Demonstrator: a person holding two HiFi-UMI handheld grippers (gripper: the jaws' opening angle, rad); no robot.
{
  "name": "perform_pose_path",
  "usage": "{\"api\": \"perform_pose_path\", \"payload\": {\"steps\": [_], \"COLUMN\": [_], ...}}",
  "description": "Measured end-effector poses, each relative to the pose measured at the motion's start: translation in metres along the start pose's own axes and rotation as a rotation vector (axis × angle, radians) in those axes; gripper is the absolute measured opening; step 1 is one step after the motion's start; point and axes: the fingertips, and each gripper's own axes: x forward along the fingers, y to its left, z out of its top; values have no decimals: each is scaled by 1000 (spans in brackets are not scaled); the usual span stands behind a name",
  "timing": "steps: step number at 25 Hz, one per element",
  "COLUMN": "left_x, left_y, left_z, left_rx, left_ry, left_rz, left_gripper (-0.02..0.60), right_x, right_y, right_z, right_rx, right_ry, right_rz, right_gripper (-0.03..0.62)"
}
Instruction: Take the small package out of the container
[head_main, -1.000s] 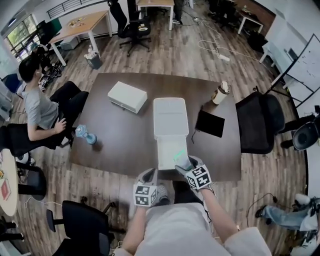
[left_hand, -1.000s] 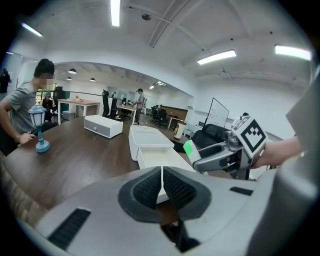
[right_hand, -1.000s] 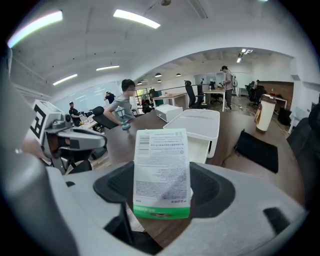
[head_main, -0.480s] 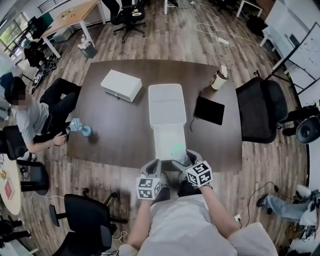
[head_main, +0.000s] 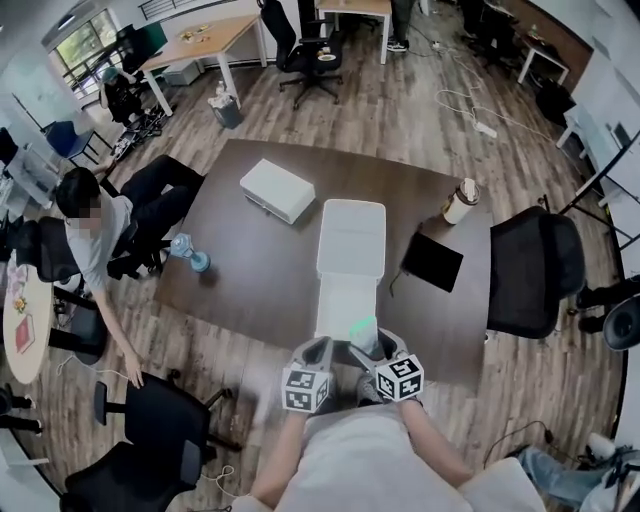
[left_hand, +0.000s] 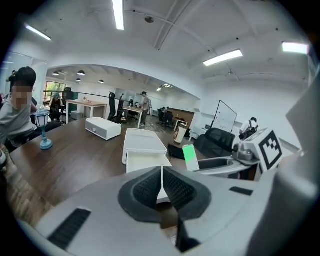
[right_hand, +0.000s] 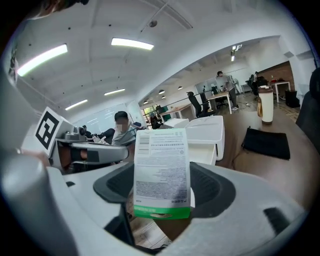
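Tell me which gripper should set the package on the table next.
The right gripper: its fingers clamp the small white-and-green package, lifted near the open white container; the left gripper is shut and empty.

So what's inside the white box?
The box shows only a bare white floor. Its near end is hidden behind the package in the right tool.

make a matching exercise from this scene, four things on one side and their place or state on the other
1 small package
2 left tongs
3 cup
4 black pad

a shut, empty
b lying flat beside the white container
c clamped in the right tongs
d standing near the table's far right corner

Pairs: 1-c, 2-a, 3-d, 4-b
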Motion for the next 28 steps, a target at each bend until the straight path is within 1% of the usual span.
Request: {"api": "perform_pose_path", "payload": {"steps": [4,8,10,13,15,18,21,23,25,26,28], "left_x": [-1,1,-1,-3,-5,-8,-7,-9,-14,-16,-21], "left_y": [-15,-19,-24,-37,-39,-47,-66,-74,-75,-74,-71], "left_z": [2,7,9,14,11,5,-13,-26,-32,-32,-35], "left_rx": [-2,-21,-26,2,19,15,15,46,76,78,60], "left_ry": [-10,-34,-68,-121,-119,-106,-86,-71,-63,-66,-80], "left_rz": [26,70,71,66,85,118,129,140,165,179,207], "left_gripper": [8,8,6,5,5,5,5,5,5,5,5], "right_x": [-10,-22,-31,-48,-53,-59,-66,-65,-61,-60,-62], "right_y": [-8,-20,-27,-34,-33,-34,-42,-40,-34,-31,-28], "right_z": [13,15,8,4,1,-7,-22,-29,-29,-28,-30], "right_rx": [-13,-18,-8,-23,-45,-61,-44,-29,-39,-50,-67], "right_ry": [-36,-43,-44,-43,-42,-22,-14,-21,-20,-16,-6], "right_rz": [29,52,49,48,63,92,121,142,161,169,183], "right_gripper": [347,347,347,346,347,346,347,345,346,345,345]}}
